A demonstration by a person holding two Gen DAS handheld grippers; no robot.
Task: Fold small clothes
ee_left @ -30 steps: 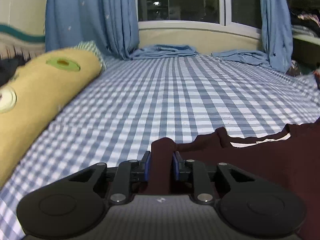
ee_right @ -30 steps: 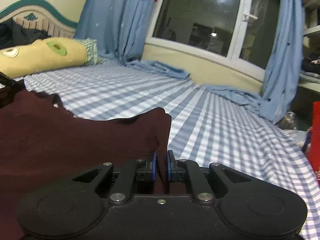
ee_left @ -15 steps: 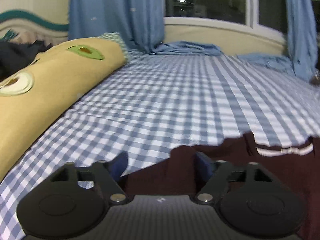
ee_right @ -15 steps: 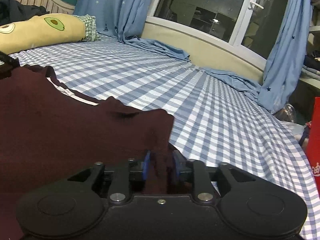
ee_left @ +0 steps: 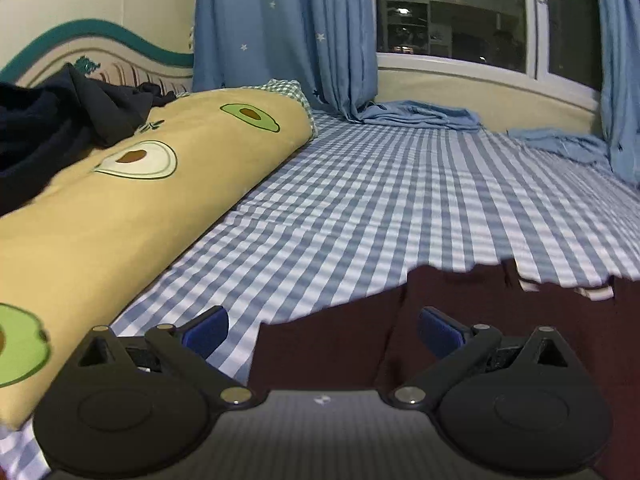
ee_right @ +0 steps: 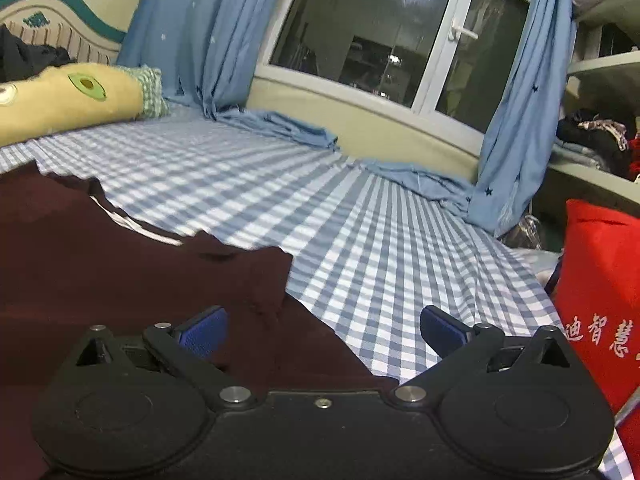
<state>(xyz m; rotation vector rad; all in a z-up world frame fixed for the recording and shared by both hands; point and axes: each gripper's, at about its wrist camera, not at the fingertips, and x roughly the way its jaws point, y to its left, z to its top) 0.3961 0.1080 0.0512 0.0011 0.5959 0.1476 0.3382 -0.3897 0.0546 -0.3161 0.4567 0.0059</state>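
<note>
A: Where is the garment?

B: A dark maroon shirt [ee_left: 500,320] lies spread on the blue-and-white checked bed sheet [ee_left: 400,208]. In the left wrist view it fills the lower right, with a sleeve edge reaching in between the two fingers. In the right wrist view the same maroon shirt [ee_right: 120,264] covers the lower left, its shoulder corner ending in a small fold ahead of the gripper.

A: Is the left gripper [ee_left: 322,326] holding it?

B: No, it is released. The blue pads [ee_left: 206,330] stand wide apart; the left one sits over bare sheet, the right one over the cloth, and neither pinches anything.

A: And the right gripper [ee_right: 322,326]?

B: Spread wide as well. Its left pad [ee_right: 204,332] is above the maroon fabric and its right pad is above the checked sheet. The cloth passes loosely under the gap, ungrasped.

A: Anything visible at the neckline?

B: A pale strip shows inside the collar [ee_right: 132,226] in the right wrist view; the left wrist view shows a whitish band there too.

A: What else is around?

B: A long yellow pillow with avocado prints [ee_left: 132,208] lies along the left side of the bed, with dark clothing [ee_left: 52,128] heaped on its far end. Blue curtains [ee_left: 288,36] hang beside the window [ee_right: 380,44], their hems pooled on the sheet. A red bag with white characters [ee_right: 600,312] stands at the right edge of the bed
</note>
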